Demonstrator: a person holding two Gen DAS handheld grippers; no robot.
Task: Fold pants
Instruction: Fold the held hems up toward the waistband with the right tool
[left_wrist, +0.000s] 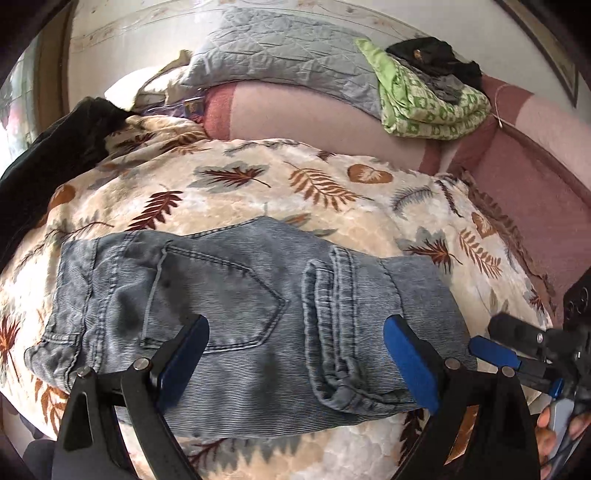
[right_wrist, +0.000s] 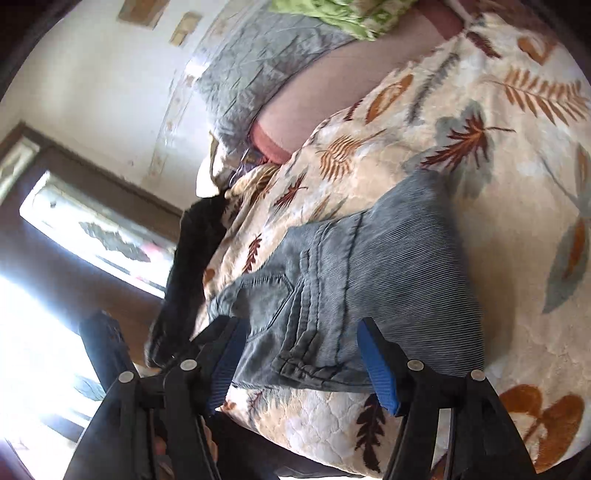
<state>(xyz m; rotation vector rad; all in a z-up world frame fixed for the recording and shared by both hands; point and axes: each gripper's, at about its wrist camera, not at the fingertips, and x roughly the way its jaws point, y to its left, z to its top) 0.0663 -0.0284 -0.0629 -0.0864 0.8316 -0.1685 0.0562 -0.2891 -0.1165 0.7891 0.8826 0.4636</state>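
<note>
Cream bedding printed with brown and grey leaves, the blanket (left_wrist: 332, 206), covers the bed and serves as the work surface. On it lie the pants (left_wrist: 229, 295), grey-blue denim, folded into a compact stack near the front edge of the bed; a rear pocket faces up and a rolled hem lies across the right part of the stack. The left gripper (left_wrist: 295, 354) hovers over the near edge of the pants with its jaws wide apart; its 2 blue pads stand to either side of the pocket and hem area, and nothing is clamped between them. The right gripper (right_wrist: 299, 362) sits at the right end of the stack, also with its jaws apart; the fabric edge lies in the gap, but the pads do not press on it. In the left wrist view the right gripper's blue finger appears at the lower right, with part of a hand (left_wrist: 554, 435) behind it. A dark garment (left_wrist: 55, 155) lies at the left edge of the bed. Behind the blanket are a pink bed sheet (left_wrist: 295, 114), a grey quilted pillow (left_wrist: 277, 51) and a green patterned cloth (left_wrist: 428, 107) with a black item (left_wrist: 432, 55) on top. A bright window (right_wrist: 92, 229) shows left of the bed in the right wrist view.
</note>
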